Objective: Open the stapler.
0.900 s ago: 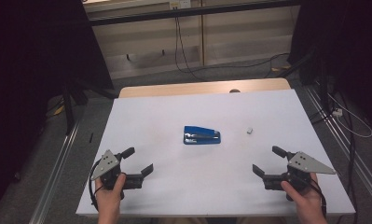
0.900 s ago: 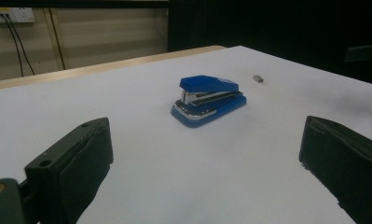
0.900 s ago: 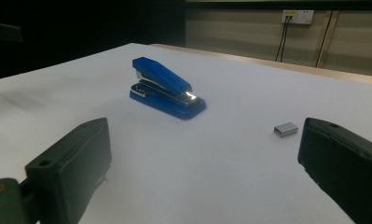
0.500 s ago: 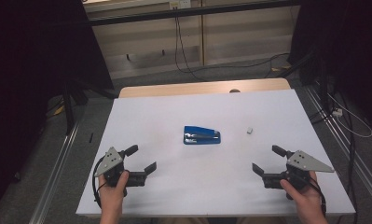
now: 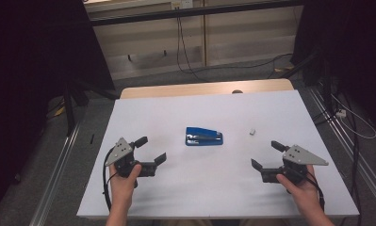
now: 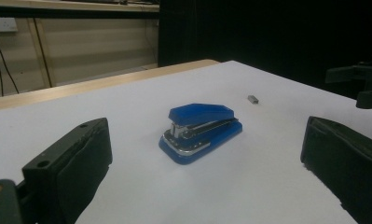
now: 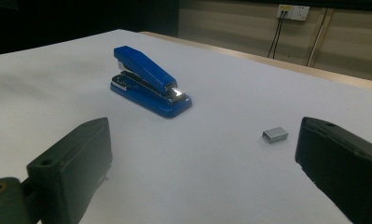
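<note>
A blue stapler (image 5: 203, 136) lies at the middle of the white table (image 5: 200, 188), its base flat and its top arm down. A small grey block of staples (image 5: 252, 132) rests to its right. My left gripper (image 5: 151, 149) hovers open near the front left, pointing towards the stapler (image 6: 200, 130), which sits ahead between its black pads (image 6: 76, 158). My right gripper (image 5: 265, 155) is open at the front right with nothing in it. Its pads (image 7: 76, 163) frame the stapler (image 7: 148, 81) and the staple block (image 7: 274, 135).
A wooden strip (image 5: 204, 88) runs along the table's far edge. Metal rails (image 5: 58, 165) line the floor on both sides, and cables (image 5: 185, 52) trail behind the table. Black curtains close off left and right. The right gripper (image 6: 361, 84) shows far off in the left gripper view.
My left gripper has moved to the right and a little forward, towards the stapler. The right gripper, the stapler and the staple block have stayed put.
</note>
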Available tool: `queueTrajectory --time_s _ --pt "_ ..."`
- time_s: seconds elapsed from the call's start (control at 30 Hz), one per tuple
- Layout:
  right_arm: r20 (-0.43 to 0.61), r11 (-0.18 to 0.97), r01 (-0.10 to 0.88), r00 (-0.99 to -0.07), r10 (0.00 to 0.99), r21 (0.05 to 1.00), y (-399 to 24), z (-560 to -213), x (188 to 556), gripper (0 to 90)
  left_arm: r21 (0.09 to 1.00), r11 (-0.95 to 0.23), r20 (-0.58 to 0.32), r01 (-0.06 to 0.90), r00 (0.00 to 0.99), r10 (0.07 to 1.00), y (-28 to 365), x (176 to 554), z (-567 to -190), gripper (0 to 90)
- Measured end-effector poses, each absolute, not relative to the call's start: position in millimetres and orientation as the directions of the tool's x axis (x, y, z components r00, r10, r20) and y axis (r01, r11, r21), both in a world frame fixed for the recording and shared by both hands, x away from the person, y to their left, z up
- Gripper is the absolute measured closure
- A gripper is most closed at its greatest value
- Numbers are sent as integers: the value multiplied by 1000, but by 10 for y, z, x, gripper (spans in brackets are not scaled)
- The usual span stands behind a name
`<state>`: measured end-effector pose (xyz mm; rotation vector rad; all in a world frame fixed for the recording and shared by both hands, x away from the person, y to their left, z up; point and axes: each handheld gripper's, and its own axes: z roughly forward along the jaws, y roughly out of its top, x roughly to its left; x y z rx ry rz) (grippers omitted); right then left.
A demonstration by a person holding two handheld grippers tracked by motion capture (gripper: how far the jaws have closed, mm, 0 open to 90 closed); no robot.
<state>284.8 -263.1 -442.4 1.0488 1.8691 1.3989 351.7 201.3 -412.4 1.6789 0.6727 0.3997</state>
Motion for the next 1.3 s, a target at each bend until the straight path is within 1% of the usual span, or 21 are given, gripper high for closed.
queueTrajectory --time_s 0.17,0.27,0.4,0.6,0.67,0.87,1.1,1.23,1.3 --pt "10 137 239 -526 850 961 -2579 -4389 2946 31 968 -109 -114 228 778 617 1923 3589 -4142 19" --pt "5 141 229 -539 843 963 -2510 -4353 3048 30 964 -122 -114 236 782 612 1859 3669 -4158 18" --pt "8 144 234 -549 836 962 -2428 -4339 3151 31 963 -112 -129 245 784 607 1803 3728 -4174 18" --pt "20 142 242 -564 826 960 -2308 -4335 3300 32 954 -143 -127 262 790 600 1685 3837 -4218 19" --pt "16 149 242 -570 822 959 -2270 -4334 3343 32 953 -160 -113 256 794 597 1655 3880 -4227 20" --pt "6 165 242 -580 814 956 -2191 -4334 3415 32 947 -167 -123 274 790 600 1563 3997 -4289 25" --pt "14 166 253 -585 811 953 -2130 -4339 3506 31 944 -199 -103 264 806 582 1457 4098 -4300 42" --pt "9 170 247 -591 807 954 -2097 -4319 3556 31 942 -177 -130 285 795 592 1447 4147 -4326 43" --pt "14 168 251 -592 806 953 -2081 -4314 3581 30 941 -181 -128 286 796 591 1447 4157 -4329 44"
